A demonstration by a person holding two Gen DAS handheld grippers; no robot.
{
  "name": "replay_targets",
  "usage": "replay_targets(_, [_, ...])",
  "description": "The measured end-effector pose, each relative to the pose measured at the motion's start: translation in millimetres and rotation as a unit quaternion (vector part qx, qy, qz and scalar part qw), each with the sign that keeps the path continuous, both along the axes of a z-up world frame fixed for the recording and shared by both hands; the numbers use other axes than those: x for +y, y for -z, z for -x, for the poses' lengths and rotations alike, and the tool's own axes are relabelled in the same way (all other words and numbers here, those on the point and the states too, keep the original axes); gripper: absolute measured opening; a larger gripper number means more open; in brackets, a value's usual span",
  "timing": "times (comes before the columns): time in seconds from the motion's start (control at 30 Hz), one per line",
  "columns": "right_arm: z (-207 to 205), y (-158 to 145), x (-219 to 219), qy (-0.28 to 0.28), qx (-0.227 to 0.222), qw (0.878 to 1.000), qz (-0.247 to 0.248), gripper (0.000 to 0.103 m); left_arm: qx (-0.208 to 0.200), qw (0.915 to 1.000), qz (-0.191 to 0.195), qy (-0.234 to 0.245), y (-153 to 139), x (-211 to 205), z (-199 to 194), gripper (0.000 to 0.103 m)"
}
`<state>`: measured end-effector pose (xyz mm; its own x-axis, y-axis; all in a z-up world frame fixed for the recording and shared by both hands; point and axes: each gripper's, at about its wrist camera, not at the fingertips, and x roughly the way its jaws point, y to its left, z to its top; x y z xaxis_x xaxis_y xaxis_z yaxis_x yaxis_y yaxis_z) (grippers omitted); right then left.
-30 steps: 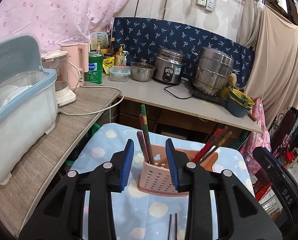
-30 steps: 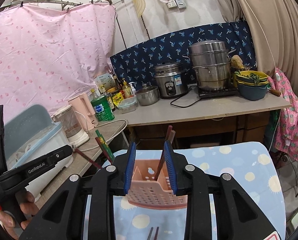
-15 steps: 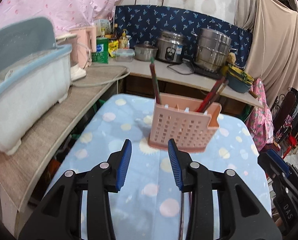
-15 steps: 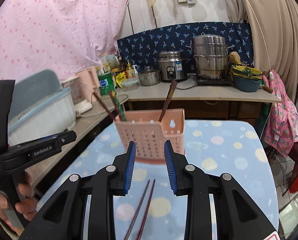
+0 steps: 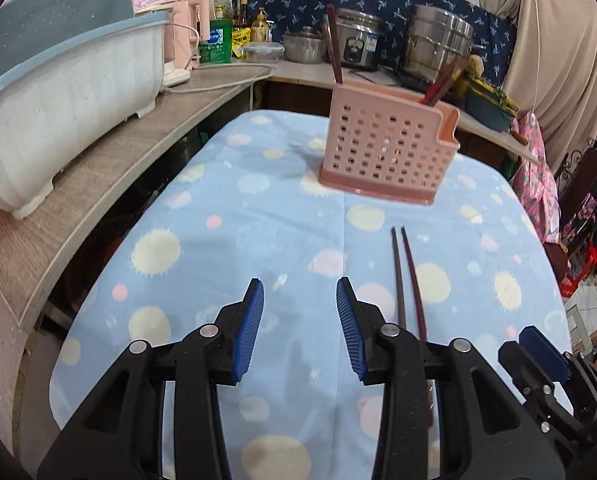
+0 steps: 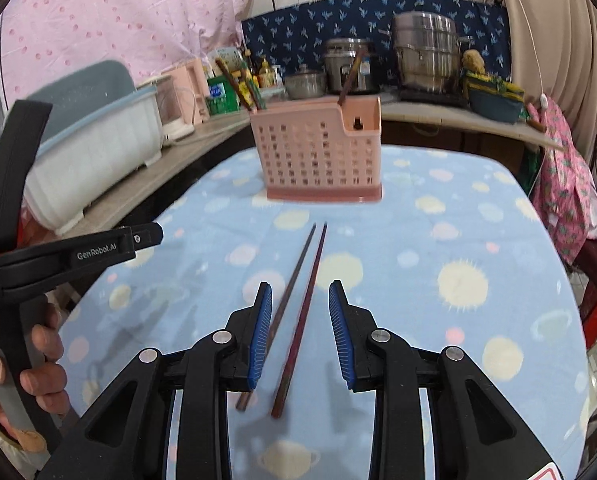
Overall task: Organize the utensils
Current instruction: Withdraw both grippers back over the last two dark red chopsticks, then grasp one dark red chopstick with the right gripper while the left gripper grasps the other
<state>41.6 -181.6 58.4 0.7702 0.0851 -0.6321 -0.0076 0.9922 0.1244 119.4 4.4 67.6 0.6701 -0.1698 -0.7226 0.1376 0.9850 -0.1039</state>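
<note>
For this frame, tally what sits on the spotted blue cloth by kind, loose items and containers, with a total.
Loose chopsticks: 2, lying side by side
Pink perforated holder: 1, upright, with more utensils standing inside
Total: 3

Two dark chopsticks [image 6: 298, 312] flat, side by side before me; pink perforated holder [image 6: 322, 154] upright beyond, several sticks inside
</note>
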Motion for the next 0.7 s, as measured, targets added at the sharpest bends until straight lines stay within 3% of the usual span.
replay_targets(0.27, [17.9, 43.7, 4.6, 0.008, 0.045, 0.999, -0.020, 0.029, 0.028, 0.9996, 0.000, 0.007, 27.8, 2.1, 26.4, 0.036])
replay_targets(0.7, [7.9, 72.0, 21.6, 0.006, 0.085, 0.996, -0.023, 0.029, 0.052, 0.9984, -0.013, 0.019, 47.7, -4.7, 42.8, 0.046])
